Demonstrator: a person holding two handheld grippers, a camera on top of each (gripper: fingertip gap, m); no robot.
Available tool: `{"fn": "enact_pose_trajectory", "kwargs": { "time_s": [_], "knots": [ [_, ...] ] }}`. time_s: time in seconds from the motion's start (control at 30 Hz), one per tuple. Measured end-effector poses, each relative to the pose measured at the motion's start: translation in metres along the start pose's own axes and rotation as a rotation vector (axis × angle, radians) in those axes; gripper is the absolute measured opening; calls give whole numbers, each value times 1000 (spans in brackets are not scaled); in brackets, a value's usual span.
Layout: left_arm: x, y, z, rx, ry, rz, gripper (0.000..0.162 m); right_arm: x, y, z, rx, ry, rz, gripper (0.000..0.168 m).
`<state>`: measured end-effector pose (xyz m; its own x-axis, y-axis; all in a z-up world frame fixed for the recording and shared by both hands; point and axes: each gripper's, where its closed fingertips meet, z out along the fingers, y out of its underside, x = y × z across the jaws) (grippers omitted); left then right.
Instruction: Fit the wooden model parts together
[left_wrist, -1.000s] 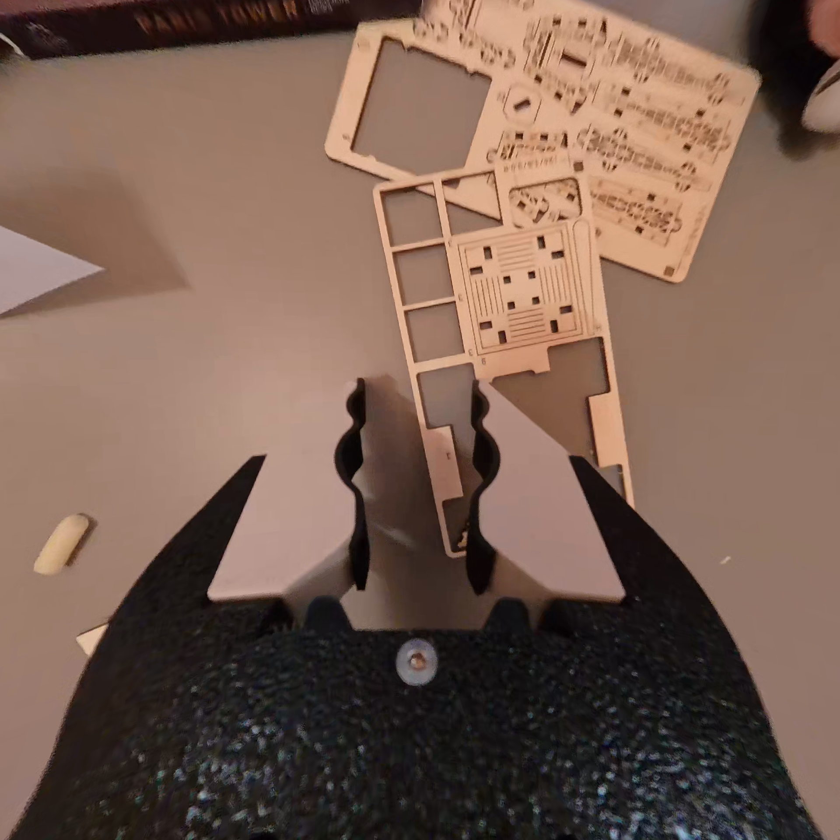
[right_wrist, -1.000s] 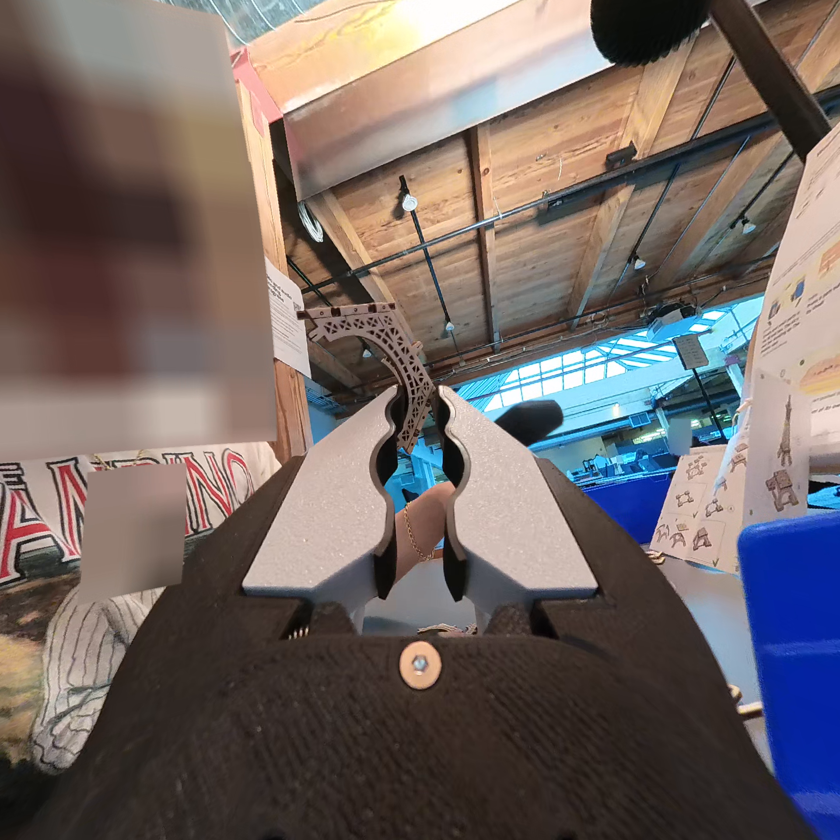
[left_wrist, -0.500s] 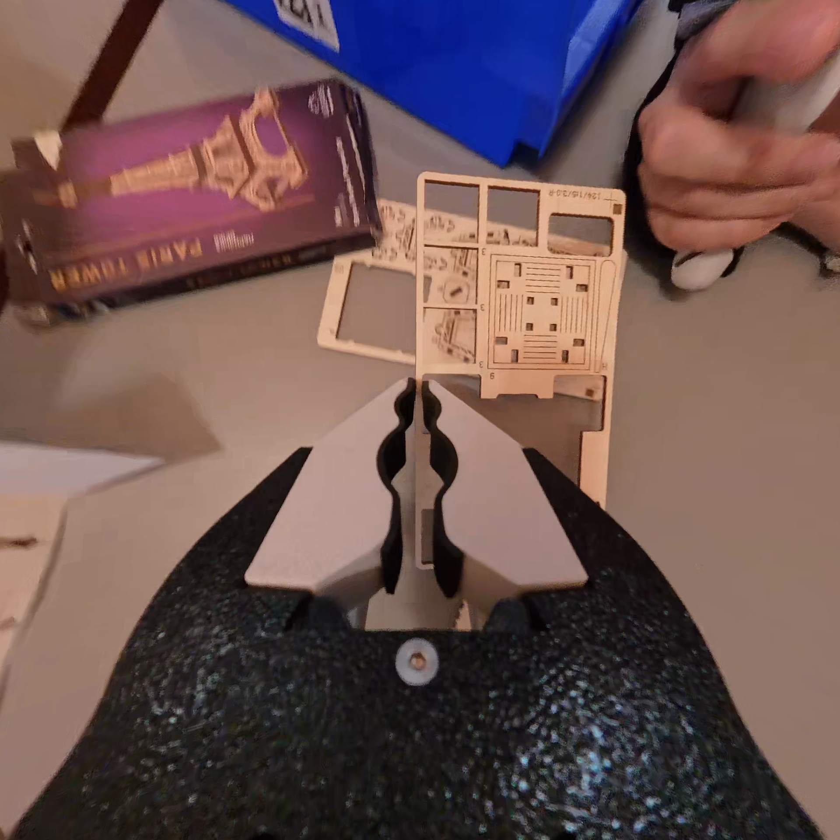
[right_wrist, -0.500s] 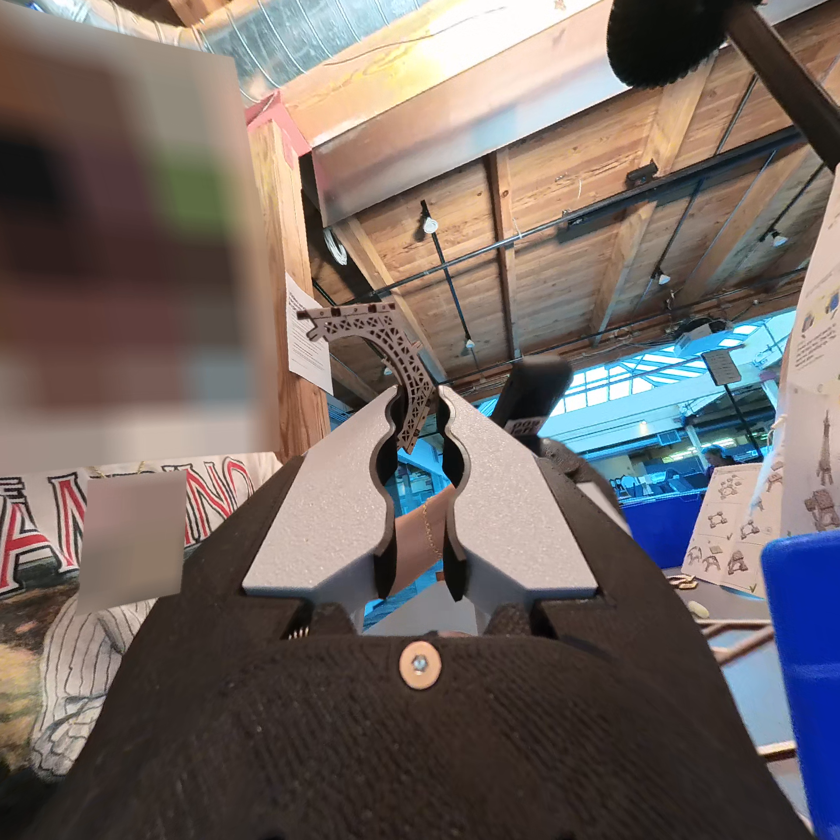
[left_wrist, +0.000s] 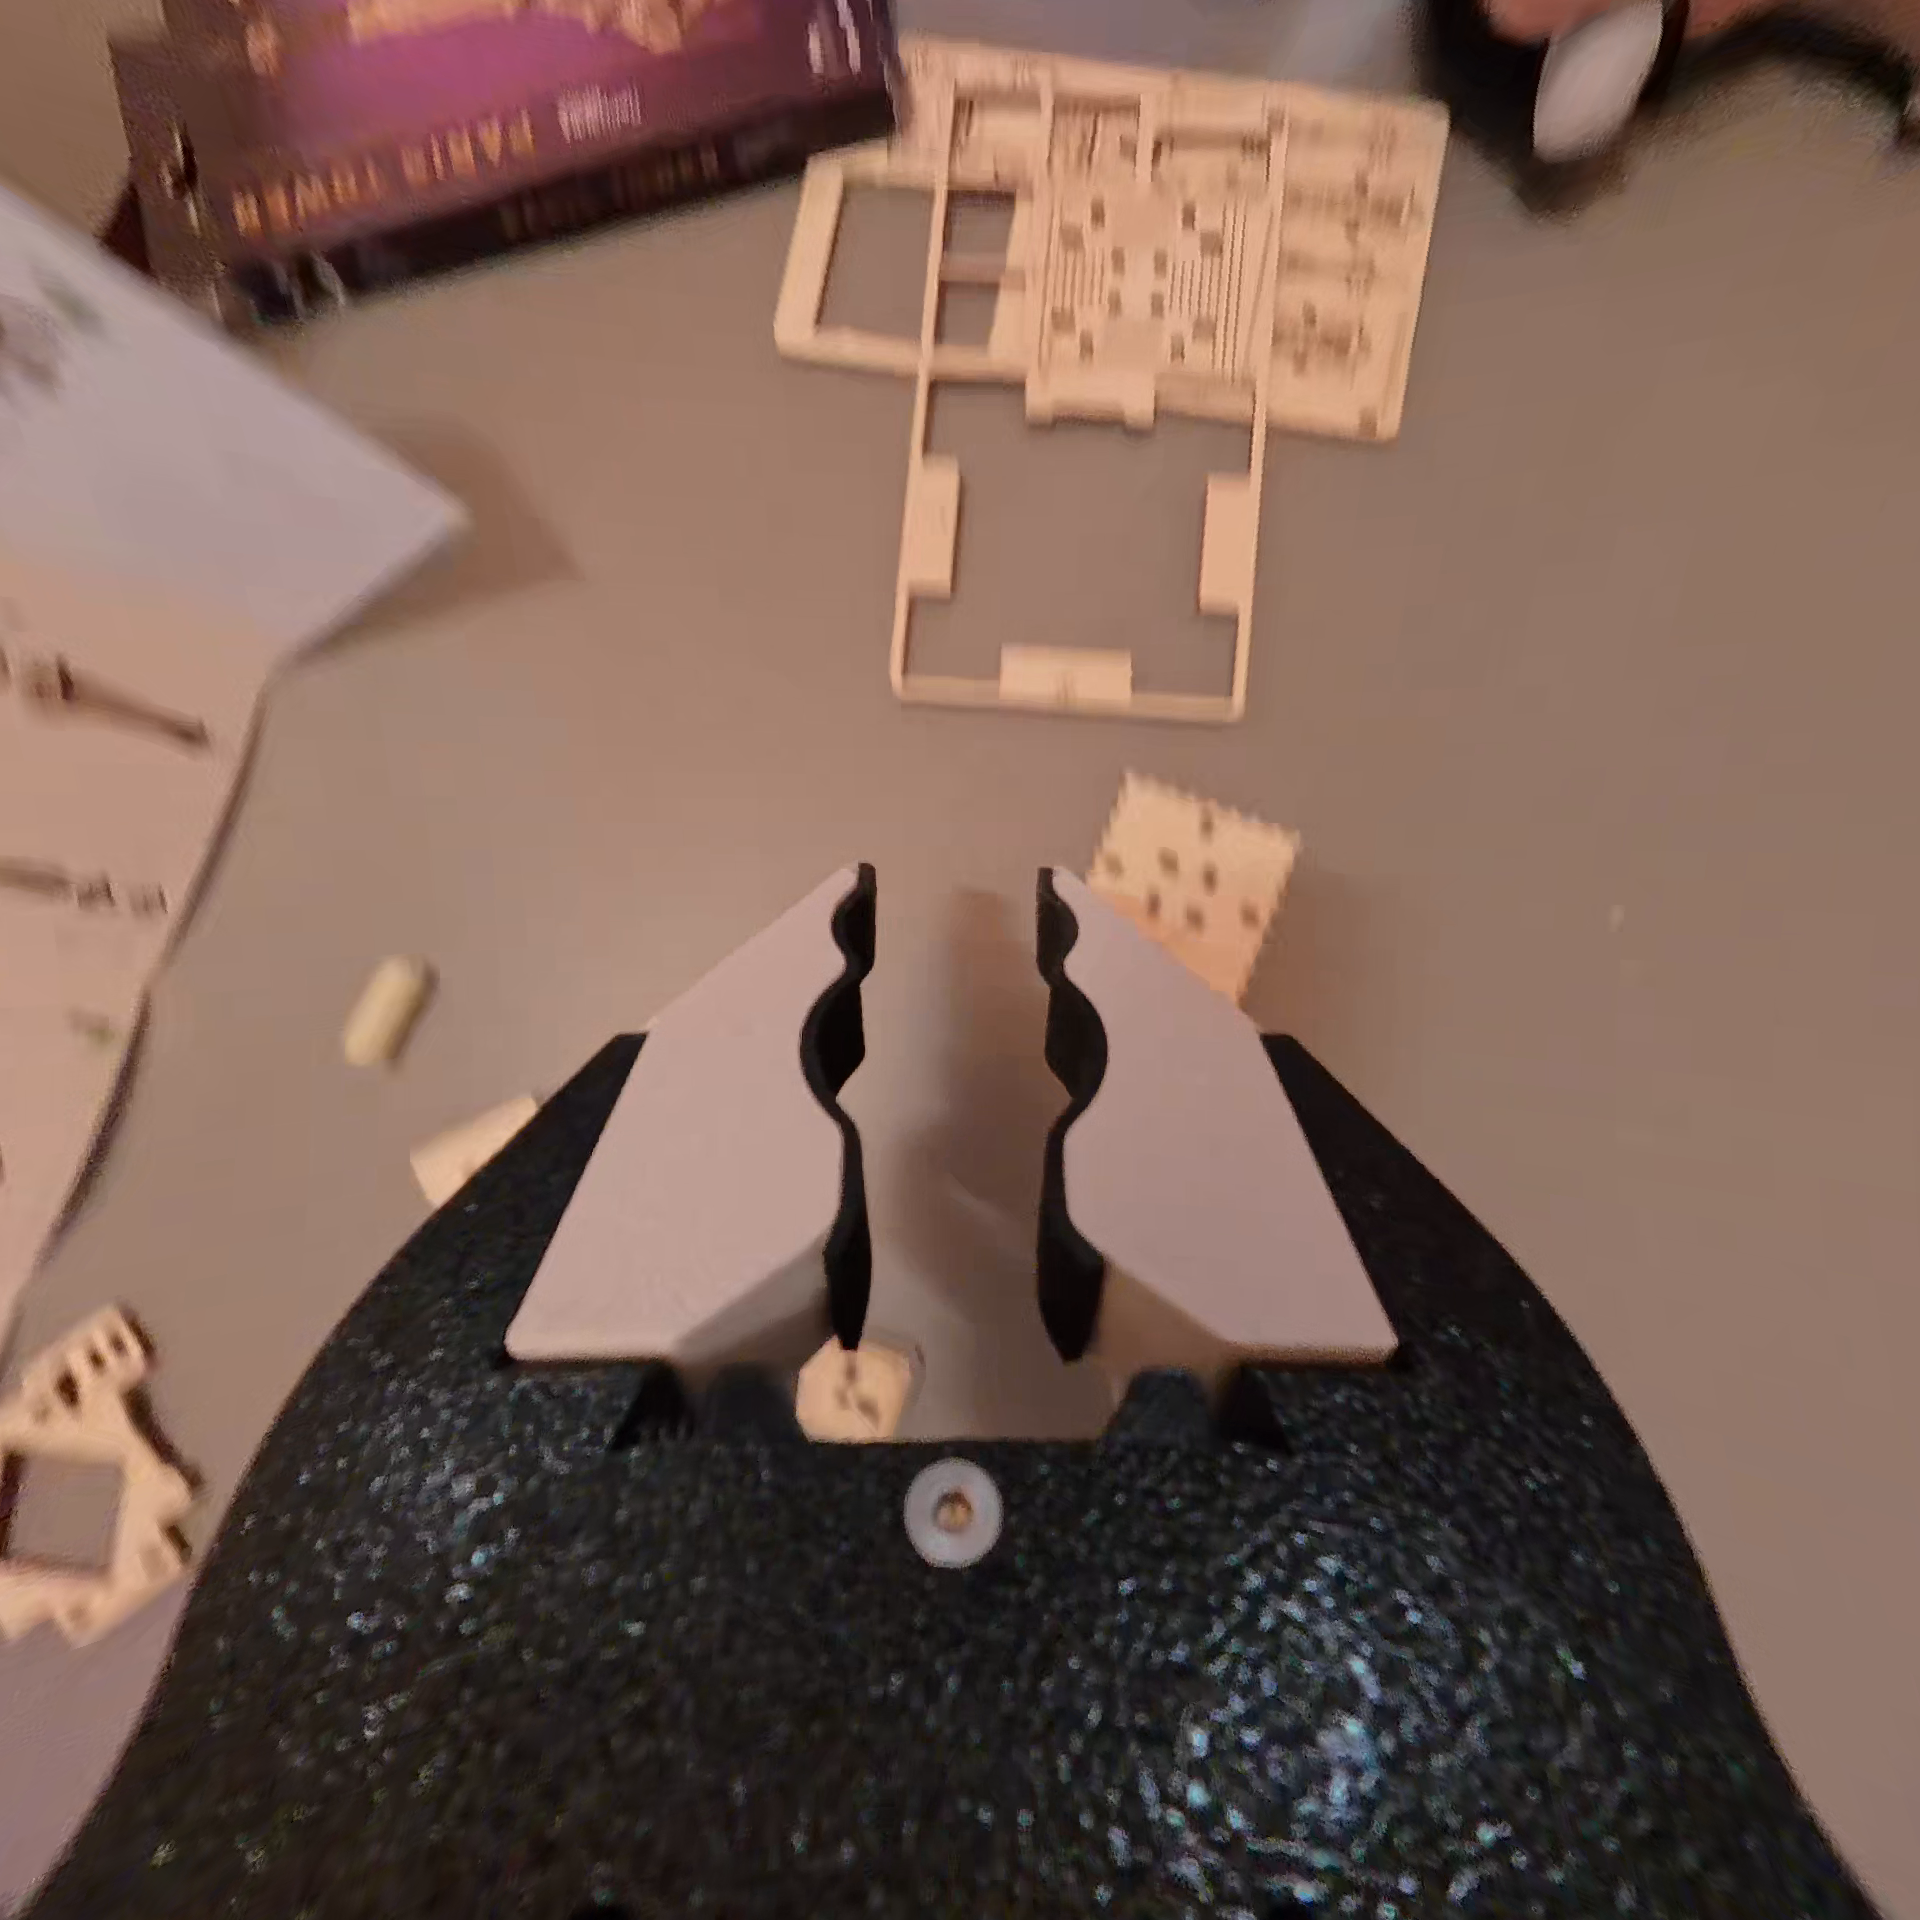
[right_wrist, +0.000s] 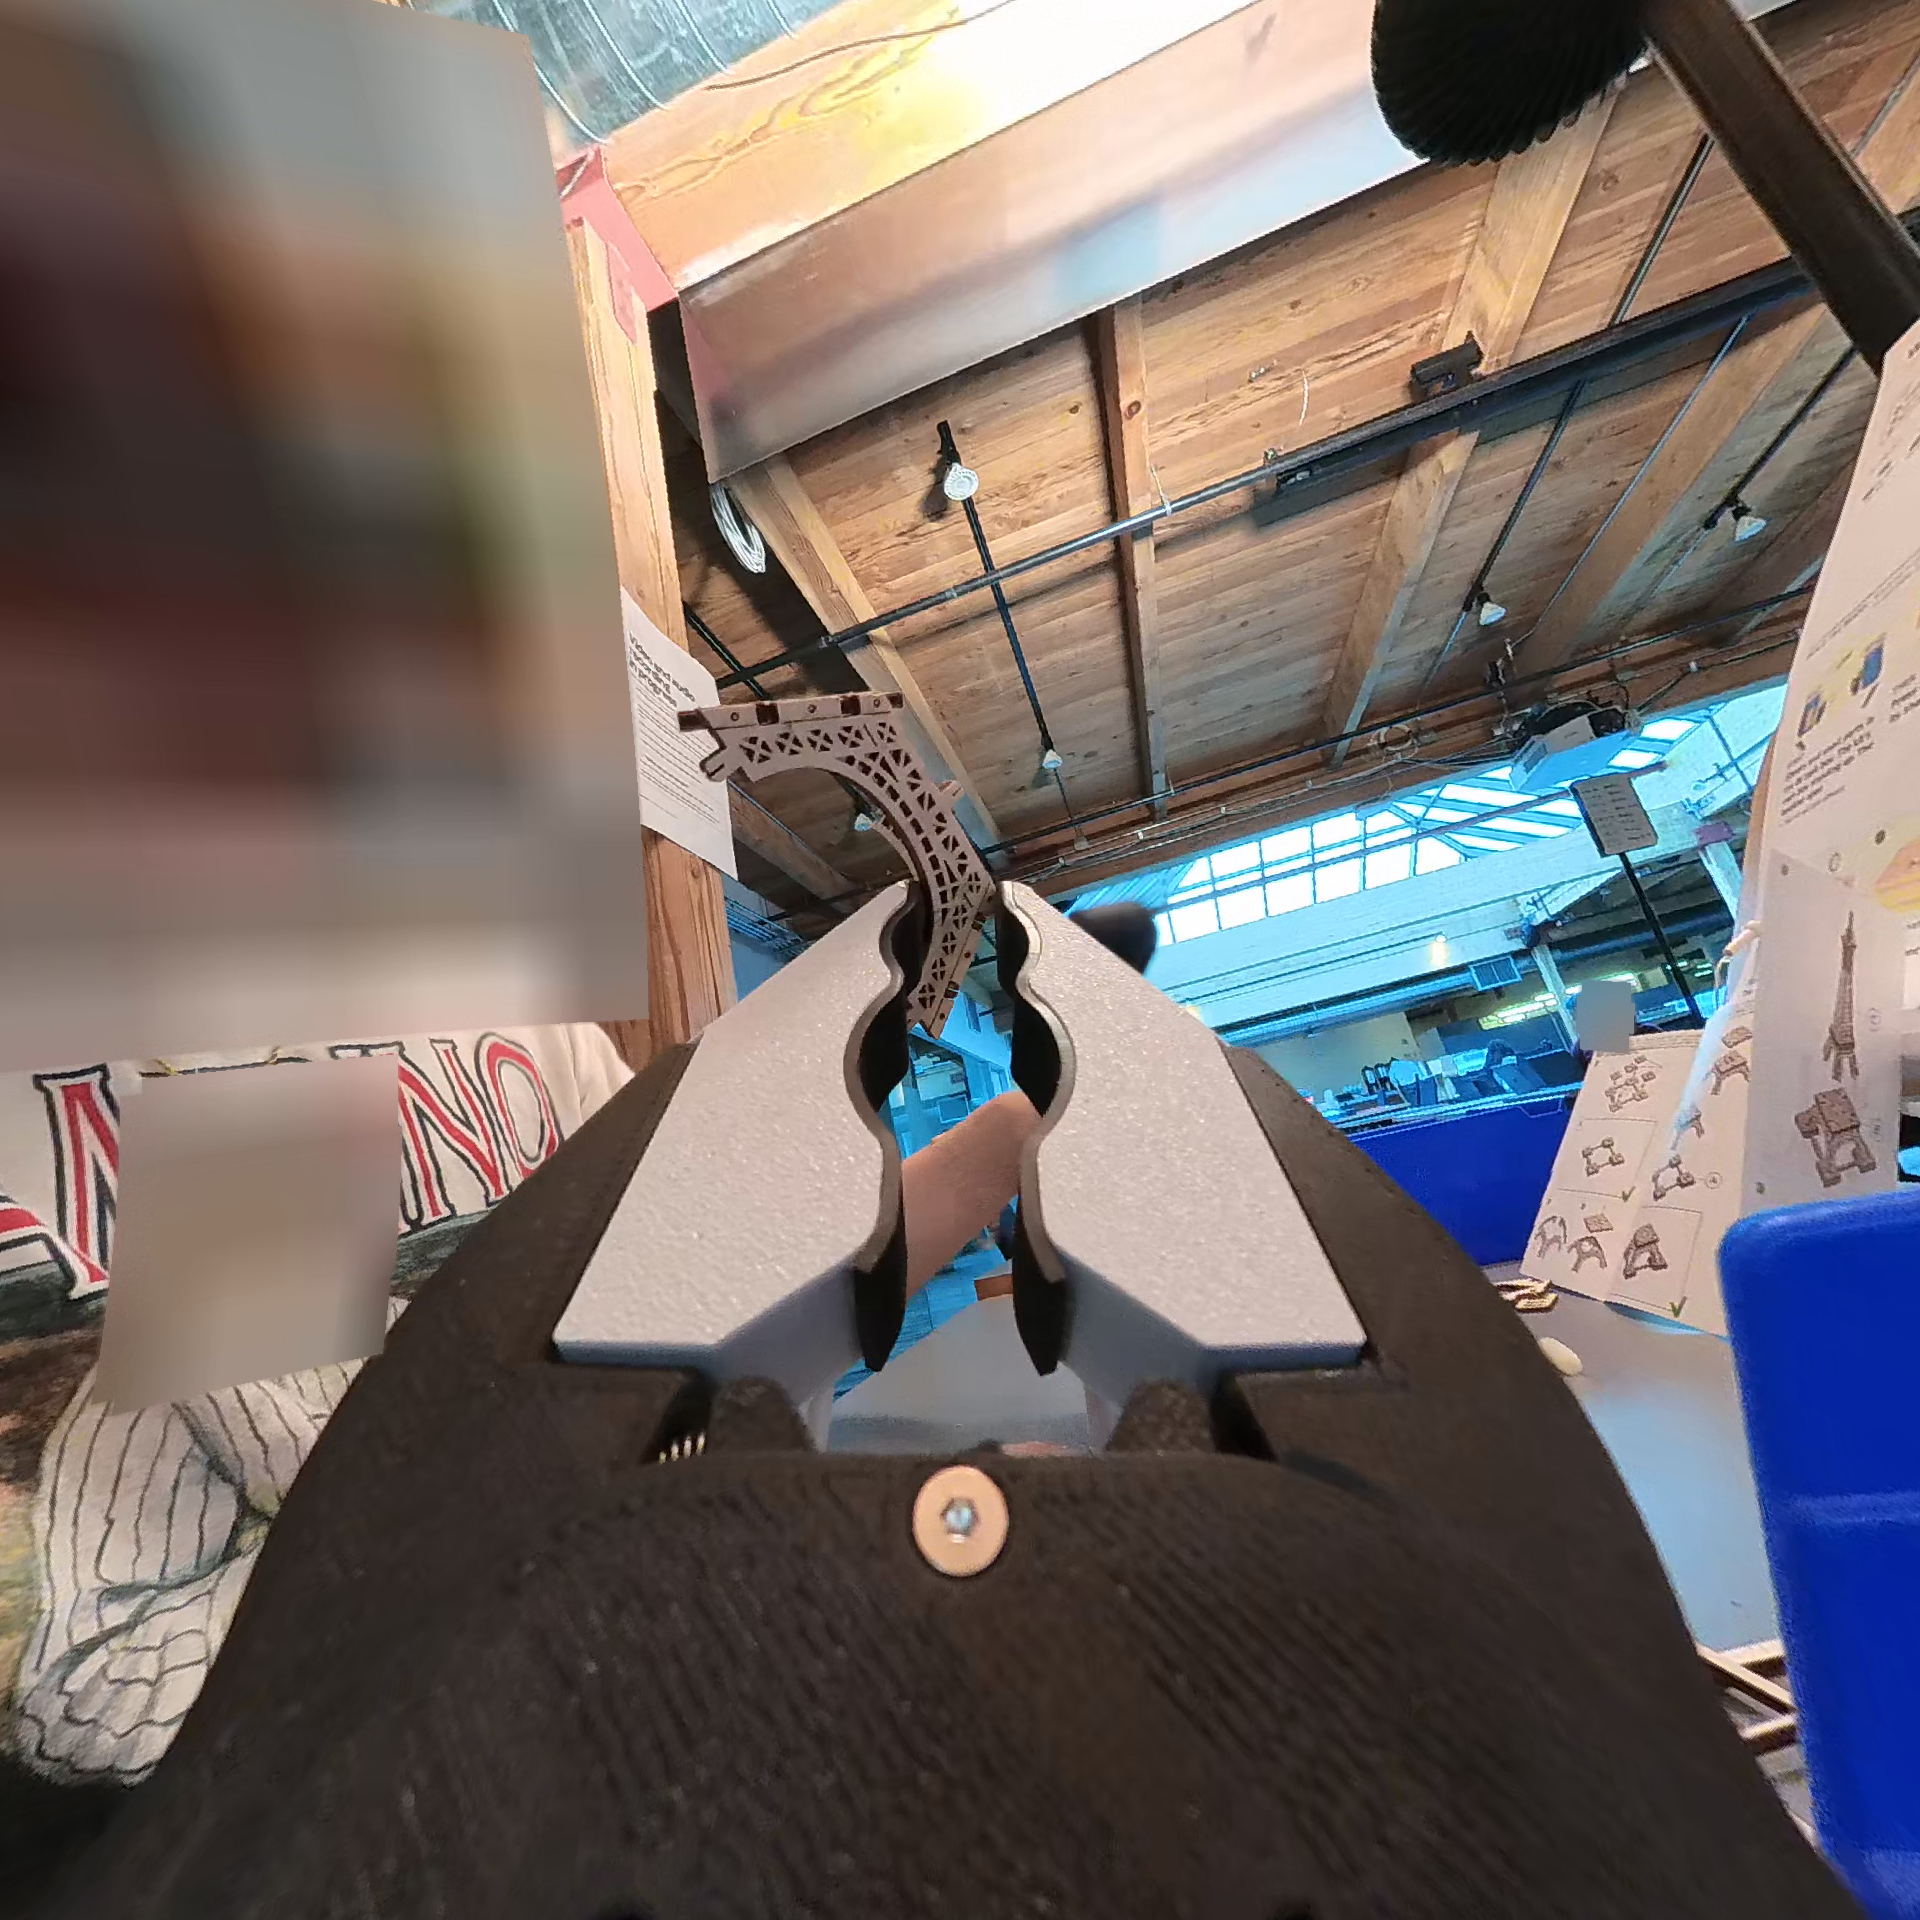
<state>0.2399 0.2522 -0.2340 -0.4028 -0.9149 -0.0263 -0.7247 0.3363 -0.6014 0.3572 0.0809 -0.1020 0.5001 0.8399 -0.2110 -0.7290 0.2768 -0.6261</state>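
Half a second ago the left hand-held gripper (left_wrist: 956, 883) was clamped on a wooden frame sheet; now its jaws stand apart and empty, and that frame sheet (left_wrist: 1075, 540) lies flat on the grey tabletop (left_wrist: 1558, 831) in the upper middle of the left wrist view, overlapping a larger parts sheet (left_wrist: 1340, 239). A purple box (left_wrist: 499, 135) sits at the upper left, paper instructions (left_wrist: 135, 582) along the left edge. Going smaller: a square toothed wooden plate (left_wrist: 1195, 883) lies just beyond and right of the open fingertips, partly hidden by the right finger, a hollow square frame piece (left_wrist: 83, 1496) at the lower left, and a small octagonal piece (left_wrist: 857, 1392) shows between the finger bases. In the right wrist view, the right hand-held gripper (right_wrist: 956, 904) is raised toward the ceiling, pinching the lower end of a curved lattice leg piece (right_wrist: 883, 810), whose long axis arcs up and left from the tips. The left gripper appears nearer the toothed plate, likely the next pickup.
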Motion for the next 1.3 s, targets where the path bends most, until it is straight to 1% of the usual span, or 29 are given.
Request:
{"fn": "enact_pose_trajectory", "kwargs": {
  "time_s": [0.1,0.17,0.27,0.4,0.5,0.57,0.6,0.67,0.73,0.8,0.87,0.97,1.03,1.1,1.23,1.3],
  "knots": [
    [17,53,-25,-44,-28,-42,27,1,1,0,-6,5,-1,10],
    [33,79,-38,-40,-46,-82,29,1,3,1,-16,7,-1,10],
    [60,100,-47,-4,-60,-156,39,2,7,2,-36,12,2,10],
    [75,113,-42,6,-139,-185,45,4,13,4,-65,15,7,10],
    [78,117,-31,7,-175,-191,39,4,17,5,-86,18,10,10],
    [80,114,-24,41,-158,-212,29,2,20,6,-97,7,21,10],
    [81,113,-23,51,-147,-210,27,1,21,7,-100,-3,32,10],
    [79,114,-24,57,-146,-180,27,-4,22,9,-89,-29,46,10],
    [77,117,-26,44,-137,-179,30,-7,22,12,-72,-49,61,9],
    [73,126,-33,8,-133,-176,34,-9,24,16,-55,-70,77,9],
    [66,127,-41,10,-153,-162,36,-17,25,24,-5,-127,124,9],
    [59,111,-48,73,-146,-143,33,-26,38,40,23,-215,208,10],
    [51,104,-49,72,-166,-102,28,-30,49,49,27,-255,262,10],
    [43,98,-46,65,-167,-39,27,-33,61,57,16,-279,304,10],
    [40,90,-30,43,-75,40,25,-36,80,65,-42,-294,340,10],
    [42,86,-23,29,-16,52,25,-35,85,66,-76,-289,339,10]
  ]
}}
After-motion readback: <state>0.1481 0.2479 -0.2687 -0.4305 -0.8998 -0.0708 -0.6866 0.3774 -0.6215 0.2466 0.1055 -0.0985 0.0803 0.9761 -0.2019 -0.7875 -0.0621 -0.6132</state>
